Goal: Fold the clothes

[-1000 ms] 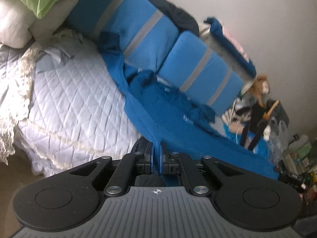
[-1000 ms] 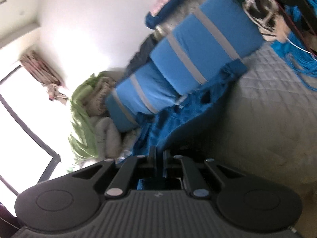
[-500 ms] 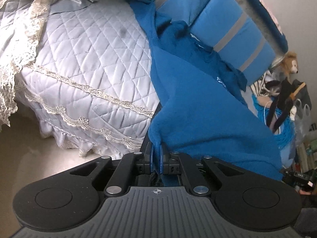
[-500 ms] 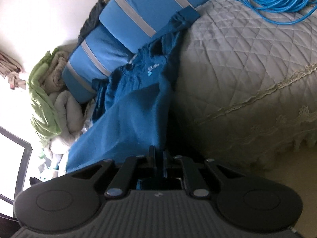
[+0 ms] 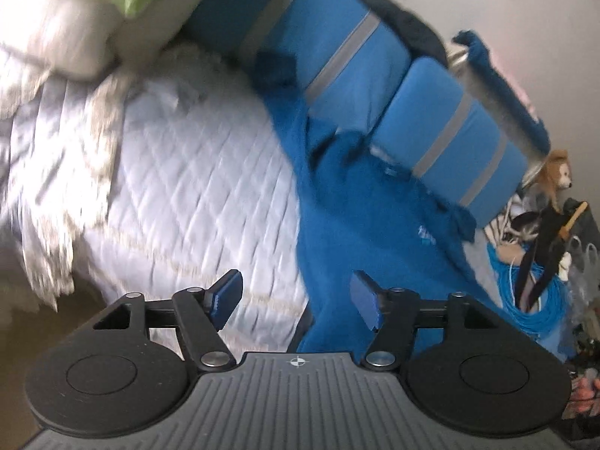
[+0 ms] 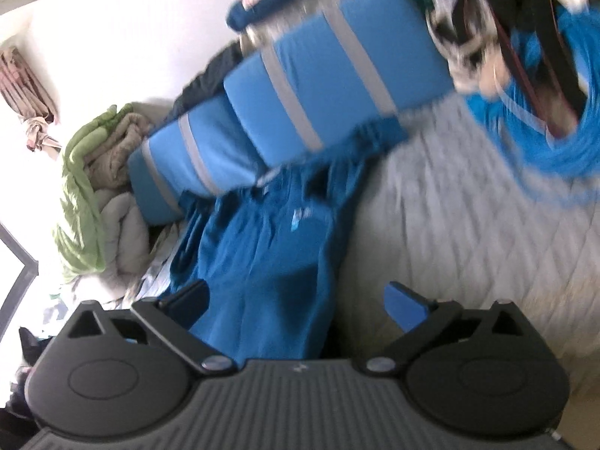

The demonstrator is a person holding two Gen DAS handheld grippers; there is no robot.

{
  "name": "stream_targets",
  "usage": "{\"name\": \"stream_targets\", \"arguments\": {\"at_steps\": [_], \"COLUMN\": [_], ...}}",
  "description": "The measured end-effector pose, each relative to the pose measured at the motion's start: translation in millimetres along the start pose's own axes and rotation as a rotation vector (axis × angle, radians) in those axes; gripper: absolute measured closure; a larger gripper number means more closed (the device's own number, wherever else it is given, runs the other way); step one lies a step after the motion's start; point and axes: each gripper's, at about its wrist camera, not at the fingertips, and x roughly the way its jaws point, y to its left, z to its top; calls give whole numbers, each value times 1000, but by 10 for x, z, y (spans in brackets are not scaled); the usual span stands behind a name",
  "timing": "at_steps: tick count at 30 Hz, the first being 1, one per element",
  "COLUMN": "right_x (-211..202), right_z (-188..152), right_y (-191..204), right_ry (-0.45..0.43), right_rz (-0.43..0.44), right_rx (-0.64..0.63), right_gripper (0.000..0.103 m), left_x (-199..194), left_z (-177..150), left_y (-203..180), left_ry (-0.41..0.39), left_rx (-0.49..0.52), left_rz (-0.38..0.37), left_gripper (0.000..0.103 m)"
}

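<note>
Blue-padded claws [image 5: 296, 302] [image 6: 296, 302] opening, angled downward

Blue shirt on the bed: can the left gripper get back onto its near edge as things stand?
Probably yes. The blue shirt lies spread on the quilt just ahead of the left gripper, whose jaws are opening with nothing between them and nothing in the way.

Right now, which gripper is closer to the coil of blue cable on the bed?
Right, I'd judge. The right gripper, jaws opening over the blue shirt, sits on the shirt edge facing the blue cable coil. The left gripper, also opening, is at the opposite edge.
</note>
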Motion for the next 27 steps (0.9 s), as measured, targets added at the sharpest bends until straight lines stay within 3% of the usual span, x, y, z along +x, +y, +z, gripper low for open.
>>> {"name": "stream_targets", "arguments": {"at_steps": [5, 11, 15, 20, 22, 23, 24, 25, 26, 27], "right_x": [-87, 49, 215, 485, 571, 614, 643, 664, 663, 651], "right_z": [287, 238, 112, -242, -368, -429, -471, -499, -523, -520], "right_y": [67, 37, -1, -158, -201, -222, -242, -249, -234, -237], "right_ry": [-69, -52, 43, 186, 213, 226, 235, 242, 241, 234], "right_rz": [-25, -16, -36, 32, 59, 73, 102, 129, 143, 136], "right_rx": [-39, -4, -1, 70, 105, 123, 146, 163, 168, 169], "right_gripper": [0, 0, 0, 3, 15, 29, 54, 66, 89, 96], "left_x": [-103, -77, -69, -59, -62, -69, -77, -86, -94, -102], "left_z": [122, 155, 171, 191, 204, 212, 218, 223, 229, 234], "left_y": [-170, -308, -350, -334, -340, -346, -355, -361, -365, -368], "left_ry": [-52, -59, -59, -66, -67, -68, -70, -72, -74, -76], "left_rx": [47, 85, 102, 92, 90, 92, 95, 96, 97, 96], "left_rz": [-17, -34, -41, -34, -32, -30, -29, -27, -24, -22], "left_gripper": [32, 31, 31, 31, 31, 31, 31, 31, 31, 31]}}
